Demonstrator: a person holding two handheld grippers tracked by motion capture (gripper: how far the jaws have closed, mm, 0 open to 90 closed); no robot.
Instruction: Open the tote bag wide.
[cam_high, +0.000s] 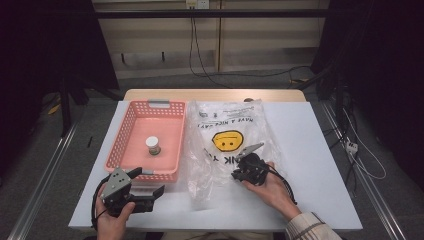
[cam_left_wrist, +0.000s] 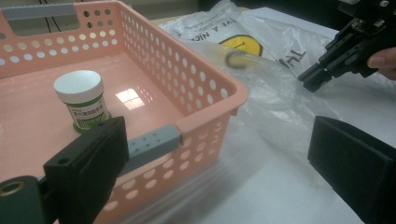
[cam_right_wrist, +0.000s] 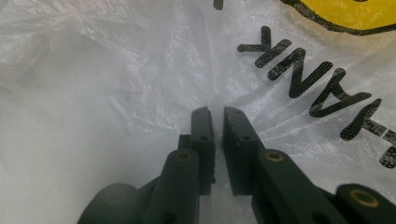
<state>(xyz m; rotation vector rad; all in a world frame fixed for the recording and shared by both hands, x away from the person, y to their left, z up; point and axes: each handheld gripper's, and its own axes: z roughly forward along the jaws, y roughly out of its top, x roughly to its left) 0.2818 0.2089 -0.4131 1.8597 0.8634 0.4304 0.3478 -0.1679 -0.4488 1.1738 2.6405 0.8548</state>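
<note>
On the white table (cam_high: 310, 165), to the right of the pink perforated basket (cam_high: 131, 131), lay a translucent plastic bag (cam_high: 227, 125) printed with a yellow smiley face and black lettering, its far end toward the wall and its crumpled near end toward the person. The right gripper (cam_right_wrist: 215, 113) rested on the bag's near right part, beside the lettering; its jaws stood almost together, with only a thin slit between them, and the film looked puckered at their tips, so they seemed to have pinched a fold of the bag, though how much plastic was caught could not be told. The left gripper (cam_left_wrist: 215, 154) hovered just off the basket's near right corner, its jaws spread wide and holding nothing, pointing across the basket rim toward the bag. Inside the basket, near the middle of its floor, a small green-labelled jar (cam_left_wrist: 82, 101) with a white lid stood upright, well apart from both grippers.

The risk from here was judged to lie in the thin grip: slippery film could slide out of the nearly closed jaws when lifted, or both layers could be pinched together so the mouth would not open. A tug might also drag the whole bag against the basket, and the wide left jaws could catch the rim
</note>
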